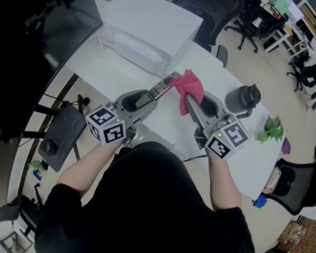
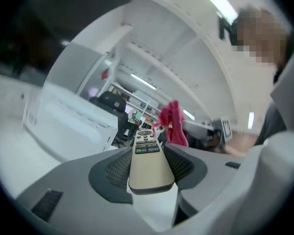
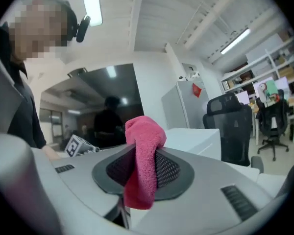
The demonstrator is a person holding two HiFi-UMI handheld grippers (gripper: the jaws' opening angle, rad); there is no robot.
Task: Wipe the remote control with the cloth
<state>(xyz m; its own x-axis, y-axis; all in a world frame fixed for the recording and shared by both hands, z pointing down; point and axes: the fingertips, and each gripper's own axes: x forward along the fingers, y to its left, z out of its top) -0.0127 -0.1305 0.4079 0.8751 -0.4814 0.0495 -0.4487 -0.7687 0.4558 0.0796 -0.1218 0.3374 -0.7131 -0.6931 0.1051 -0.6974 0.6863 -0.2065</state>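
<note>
My left gripper (image 1: 145, 98) is shut on a beige remote control (image 1: 159, 90), held above the white table with its button end pointing up and right. In the left gripper view the remote (image 2: 148, 160) lies between the dark pads, buttons facing the camera. My right gripper (image 1: 196, 105) is shut on a pink cloth (image 1: 189, 88), which bunches above the jaws just beside the remote's far tip. In the right gripper view the cloth (image 3: 143, 163) is pinched between the pads and hangs down in front of them.
A white box (image 1: 145, 28) stands at the back of the table (image 1: 163, 130). A dark jug (image 1: 243, 99) and a small green plant (image 1: 271, 128) sit to the right. Office chairs (image 1: 253, 15) stand beyond the table's far edge.
</note>
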